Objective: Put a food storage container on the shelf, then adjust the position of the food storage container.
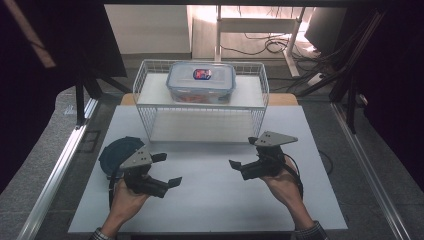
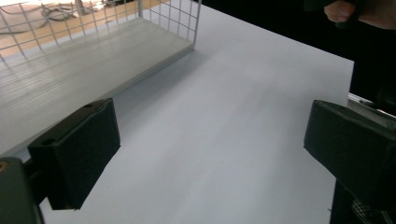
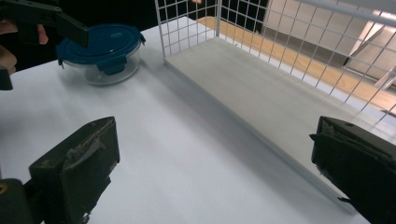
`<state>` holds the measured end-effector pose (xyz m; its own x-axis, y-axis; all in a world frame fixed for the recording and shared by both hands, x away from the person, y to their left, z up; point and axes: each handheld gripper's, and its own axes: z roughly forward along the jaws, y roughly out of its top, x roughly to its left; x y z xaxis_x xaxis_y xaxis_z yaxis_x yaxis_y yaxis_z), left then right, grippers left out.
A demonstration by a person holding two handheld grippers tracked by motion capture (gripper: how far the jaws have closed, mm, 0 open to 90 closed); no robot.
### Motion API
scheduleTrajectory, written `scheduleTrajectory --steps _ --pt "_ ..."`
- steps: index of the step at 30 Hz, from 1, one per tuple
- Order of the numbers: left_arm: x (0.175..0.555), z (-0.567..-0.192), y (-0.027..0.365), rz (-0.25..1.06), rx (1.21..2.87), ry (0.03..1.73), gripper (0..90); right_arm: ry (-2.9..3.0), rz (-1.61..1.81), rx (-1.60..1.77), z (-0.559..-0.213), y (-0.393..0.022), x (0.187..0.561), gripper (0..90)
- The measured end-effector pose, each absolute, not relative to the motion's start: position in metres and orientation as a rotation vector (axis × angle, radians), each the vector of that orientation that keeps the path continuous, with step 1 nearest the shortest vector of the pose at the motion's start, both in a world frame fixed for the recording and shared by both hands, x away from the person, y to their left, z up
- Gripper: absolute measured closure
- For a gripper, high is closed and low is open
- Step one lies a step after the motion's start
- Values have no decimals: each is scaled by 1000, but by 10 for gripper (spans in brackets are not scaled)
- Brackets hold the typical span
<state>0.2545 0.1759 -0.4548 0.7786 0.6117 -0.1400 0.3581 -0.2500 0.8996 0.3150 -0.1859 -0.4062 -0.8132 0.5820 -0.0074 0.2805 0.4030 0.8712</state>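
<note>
In the high view the left gripper (image 1: pixel 163 170) and the right gripper (image 1: pixel 243 151) are each held in a hand above the white table board (image 1: pixel 210 195), well apart from one another, with both pairs of jaws spread wide and nothing between them. The left gripper view confirms its jaws wide apart over bare board, empty, and the right gripper view shows the same for the right gripper (image 3: pixel 210 172). The nearest item to the left gripper is a round glass container with a dark blue clip lid (image 1: pixel 117 152), standing on the board just beside and behind that gripper, partly covered by it in the high view. The right gripper view gives the clearer record of this round container (image 3: pixel 100 51): clear glass body, blue lid seated with its clips down, standing upright on the board near the corner of the wire rack (image 3: pixel 187 23), untouched. A white wire rack (image 1: pixel 145 107) with two shelves stands at the far side of the board. On its upper shelf the high view shows a rectangular clear container (image 1: pixel 201 82) with a blue-trimmed lid and a red and blue label; reddish contents are visible but cannot be identified. Both gripper views show the lower shelf (image 2: pixel 70 65) bare. The left gripper view also catches part of the person's other hand (image 2: pixel 359 11) at its top right.
</note>
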Motion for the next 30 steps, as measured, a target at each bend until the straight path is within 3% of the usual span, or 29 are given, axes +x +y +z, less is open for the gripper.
scheduleTrajectory --steps 20,30 --pt "227 -507 179 261 1942 818 56 2380 1372 826 -468 -202 270 9" --pt "239 -502 188 268 1942 894 63 2421 1286 853 -483 -203 270 9"
